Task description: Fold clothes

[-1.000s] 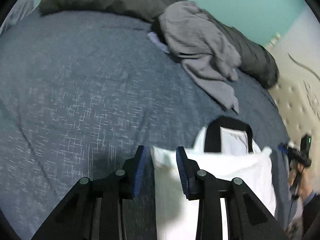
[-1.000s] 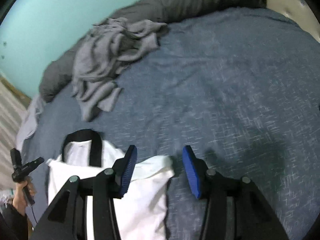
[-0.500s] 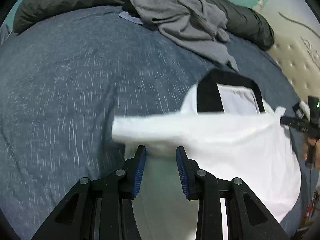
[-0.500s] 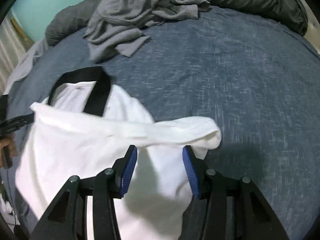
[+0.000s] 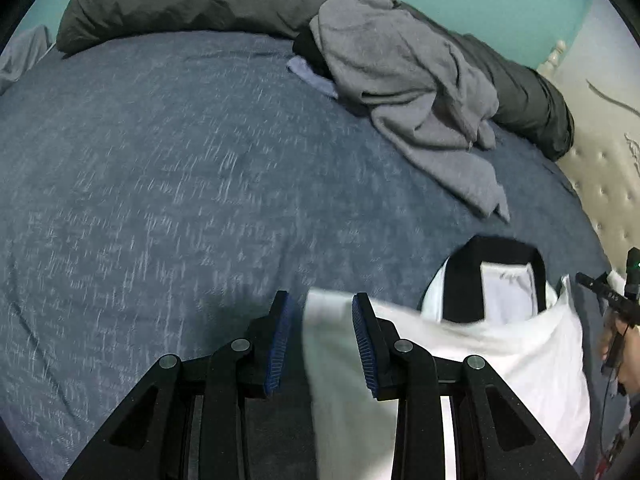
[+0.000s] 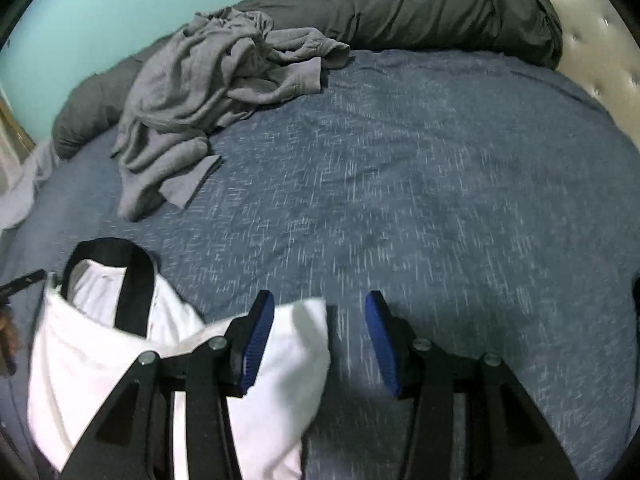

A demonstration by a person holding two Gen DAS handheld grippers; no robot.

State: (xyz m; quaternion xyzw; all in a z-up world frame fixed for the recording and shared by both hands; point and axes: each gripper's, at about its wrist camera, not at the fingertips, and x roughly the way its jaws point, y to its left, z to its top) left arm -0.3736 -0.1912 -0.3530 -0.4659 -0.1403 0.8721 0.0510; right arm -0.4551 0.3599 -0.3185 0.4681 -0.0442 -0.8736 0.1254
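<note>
A white shirt (image 5: 500, 360) with a black collar (image 5: 460, 280) lies folded over on the blue bedcover (image 5: 160, 160). My left gripper (image 5: 320, 298) is open over the fold's left corner. The cloth lies between the jaws against the right pad, and bedcover shows beside the left pad. In the right wrist view the same shirt (image 6: 80, 352) fills the lower left. My right gripper (image 6: 319, 296) is open over the fold's right corner, where cloth reaches from the left pad to mid-gap. Each gripper shows at the edge of the other's view.
A crumpled pile of grey clothes (image 5: 400, 80) (image 6: 200, 92) lies at the far side of the bed, against a rolled dark grey duvet (image 5: 180, 0) (image 6: 420, 8). A tufted cream headboard (image 5: 600, 172) (image 6: 600, 52) borders the bed. Bare bedcover (image 6: 440, 160) stretches between shirt and pile.
Half a second ago the shirt's folded edge stretched wide beyond both sets of fingertips. Now each corner of the fold sits between the jaws again, as it did one second ago. The jaw gaps look unchanged.
</note>
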